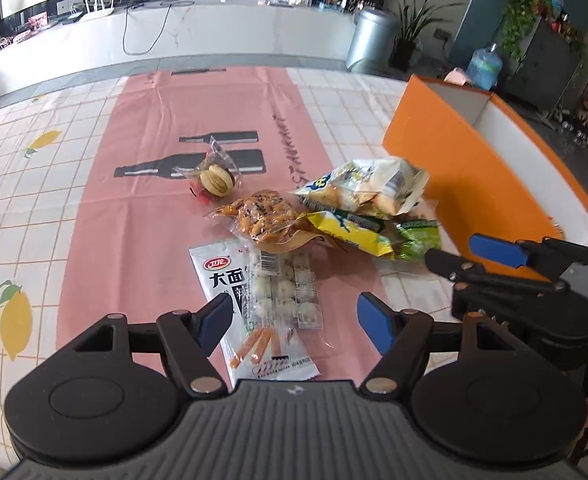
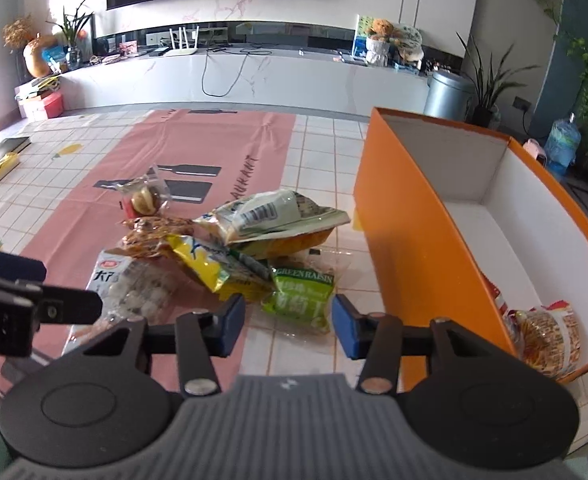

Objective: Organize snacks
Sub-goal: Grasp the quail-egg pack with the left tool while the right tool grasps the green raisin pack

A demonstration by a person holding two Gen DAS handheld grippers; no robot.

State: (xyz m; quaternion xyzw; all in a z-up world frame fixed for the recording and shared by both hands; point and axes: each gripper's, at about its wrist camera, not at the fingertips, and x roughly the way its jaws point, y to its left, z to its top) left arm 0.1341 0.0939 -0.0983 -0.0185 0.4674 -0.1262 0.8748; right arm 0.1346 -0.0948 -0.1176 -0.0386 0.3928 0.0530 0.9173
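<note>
Several crinkly snack packets lay heaped on the counter's (image 2: 325, 148) tiled-print cloth with its pink strip, just beside a rigid orange cardboard box (image 2: 421, 216) with white inner walls. A green pouch (image 2: 303, 294) reading "GREEN RAISIN" sat nearest the right gripper (image 2: 288, 330), whose blue-padded jaws stood apart around nothing. A glossy yellow packet (image 2: 204, 262) overlapped it, under a puffy pale bag (image 2: 266, 216) showing a barcode. A white sachet (image 1: 224, 276) with bold Chinese characters and a clear pack of round white sweets (image 1: 284, 292) lay before the left gripper (image 1: 294, 320), spread wide and empty. One noodle-like packet (image 2: 549, 336) rested inside the box.
</note>
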